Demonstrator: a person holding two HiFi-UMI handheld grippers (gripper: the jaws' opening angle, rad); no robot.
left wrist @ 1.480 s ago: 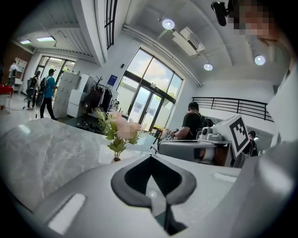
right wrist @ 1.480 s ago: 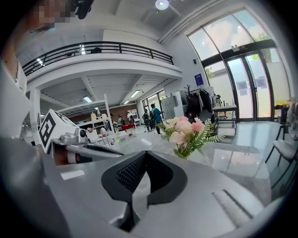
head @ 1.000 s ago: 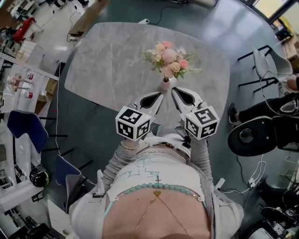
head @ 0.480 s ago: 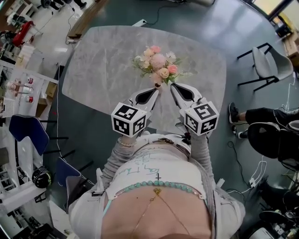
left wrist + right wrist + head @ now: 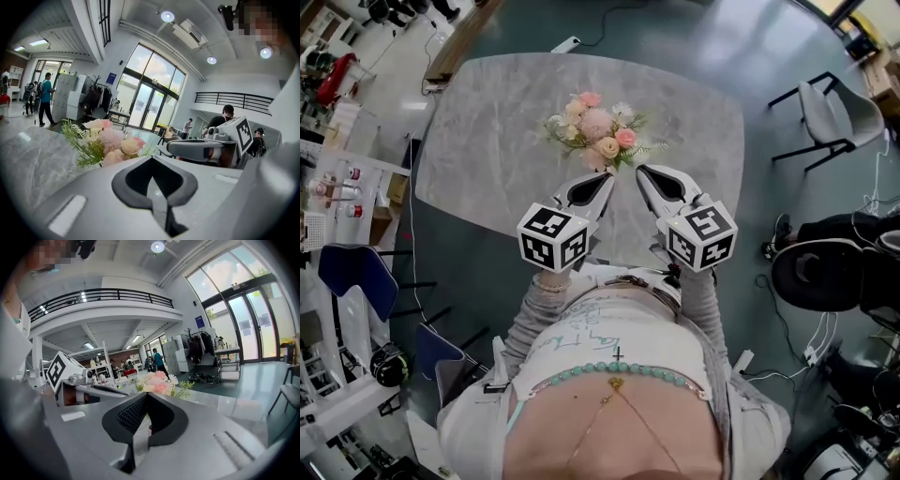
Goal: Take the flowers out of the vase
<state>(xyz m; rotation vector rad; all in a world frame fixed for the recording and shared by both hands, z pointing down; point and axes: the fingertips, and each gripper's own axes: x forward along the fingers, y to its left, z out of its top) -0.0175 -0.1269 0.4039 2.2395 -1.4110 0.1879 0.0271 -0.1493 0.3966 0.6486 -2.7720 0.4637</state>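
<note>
A bouquet of pink, peach and white flowers [image 5: 595, 131] with green sprigs stands on the grey marble table [image 5: 487, 141]. Its vase is almost wholly hidden under the blooms and behind the gripper tips. My left gripper [image 5: 607, 179] is shut and empty, its tip just below and slightly right of the bouquet. To its right, my right gripper [image 5: 641, 172] is also shut with nothing in it. In the left gripper view the flowers [image 5: 110, 140] rise beyond the closed jaws [image 5: 152, 161]. The right gripper view shows the flowers [image 5: 157, 383] straight ahead over its closed jaws [image 5: 146, 397].
A white chair [image 5: 825, 117] stands right of the table. A seated person's dark legs and a black stool [image 5: 825, 272] are at the right edge. A blue chair [image 5: 356, 262] and shelves [image 5: 342, 178] are on the left. People walk in the hall behind.
The whole view has shifted: bouquet and table now sit further left and lower in the head view. Both grippers slid leftwards with it, still shut. The vase that showed between the tips is now covered.
</note>
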